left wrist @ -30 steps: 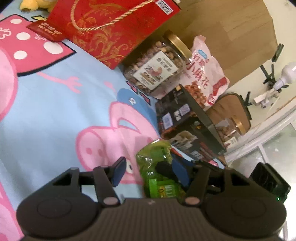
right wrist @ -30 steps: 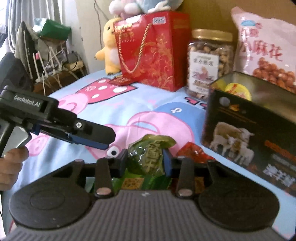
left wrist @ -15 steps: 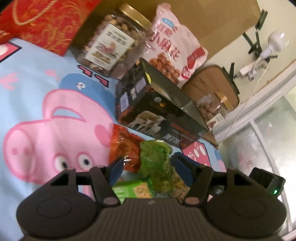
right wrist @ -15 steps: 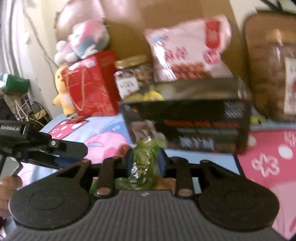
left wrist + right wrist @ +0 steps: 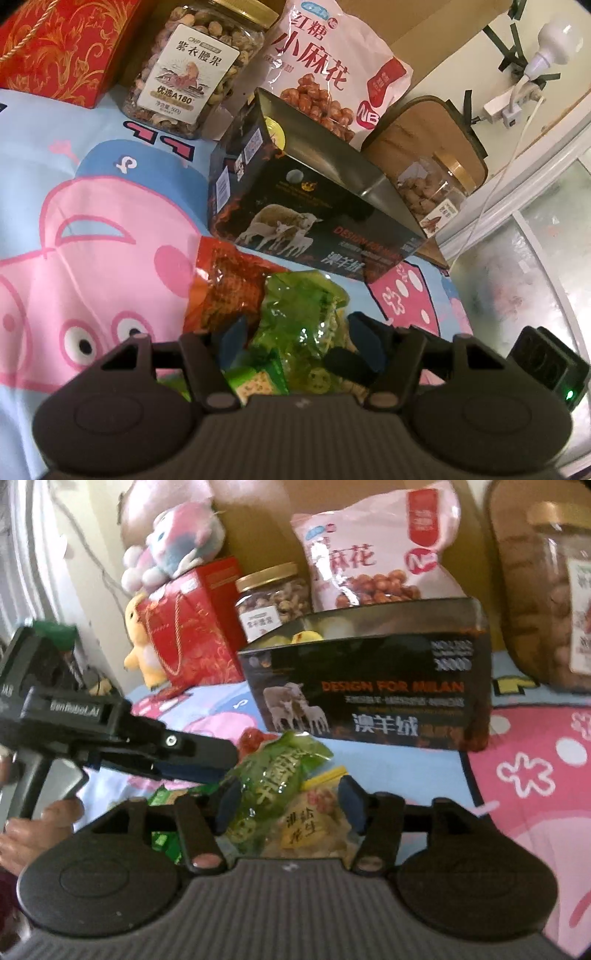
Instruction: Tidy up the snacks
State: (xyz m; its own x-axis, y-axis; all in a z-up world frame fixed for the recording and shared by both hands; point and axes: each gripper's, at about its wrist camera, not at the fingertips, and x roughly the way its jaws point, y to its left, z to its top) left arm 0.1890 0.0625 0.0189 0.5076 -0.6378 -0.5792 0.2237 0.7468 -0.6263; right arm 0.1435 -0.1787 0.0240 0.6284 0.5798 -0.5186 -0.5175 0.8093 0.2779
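A green snack packet [image 5: 273, 775] lies tilted on a small heap of packets on the cartoon-print cloth [image 5: 110, 229], just in front of the open black box [image 5: 369, 698]. My right gripper [image 5: 289, 805] straddles the packet and its jaws are opening; the right pad stands clear of it. My left gripper [image 5: 298, 338] is open around the same green packet [image 5: 299, 317], with a gap at its left pad. In the right wrist view the left gripper [image 5: 225, 762] reaches in from the left, tips at the packet's end. A red packet [image 5: 225, 280] lies beside it.
Behind the black box [image 5: 314, 206] stand a cashew jar [image 5: 192, 74], a pink snack bag [image 5: 332, 62], a red gift bag [image 5: 62, 48] and a second jar [image 5: 432, 192]. Green cracker packets [image 5: 166, 842] and a peanut packet [image 5: 299, 827] lie underneath. A person's hand [image 5: 29, 830] holds the left gripper.
Both grippers swung from the red gift bag side to the front of the black box, carrying the green packet along. The right jaws have spread wider around it.
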